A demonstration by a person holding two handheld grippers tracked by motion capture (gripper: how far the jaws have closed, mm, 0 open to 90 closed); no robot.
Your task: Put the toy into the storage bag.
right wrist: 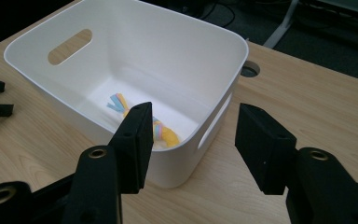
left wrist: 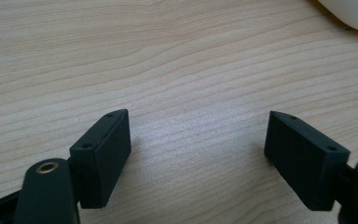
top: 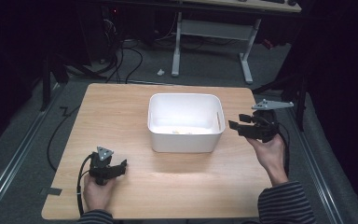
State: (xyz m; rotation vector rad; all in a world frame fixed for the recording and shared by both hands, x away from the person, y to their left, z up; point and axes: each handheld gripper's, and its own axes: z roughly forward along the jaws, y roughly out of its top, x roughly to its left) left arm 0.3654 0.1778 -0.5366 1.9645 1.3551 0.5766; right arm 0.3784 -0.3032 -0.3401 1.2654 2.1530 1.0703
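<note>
A white plastic bin (top: pixel 185 140) with handle slots stands at the middle of the wooden table (top: pixel 116 112). In the right gripper view a small yellow item with pastel striped strips (right wrist: pixel 165 135) lies on the floor of the bin (right wrist: pixel 168 51). My right gripper (right wrist: pixel 193 126) is open and empty, held just off the bin's right end (top: pixel 234 125). Down at the front left my left gripper (top: pixel 120 167) rests low over the table, well apart from the bin. Its jaws (left wrist: pixel 198 135) stand wide open over bare wood, with a corner of the bin (left wrist: pixel 354 14) at the upper right.
A round cable hole (right wrist: pixel 250 70) sits in the tabletop behind the bin. Beyond the far edge of the table are a white desk frame (top: pixel 177 46) and loose cables (top: pixel 126 56) on a dark floor. Bare wood lies to the left of and in front of the bin.
</note>
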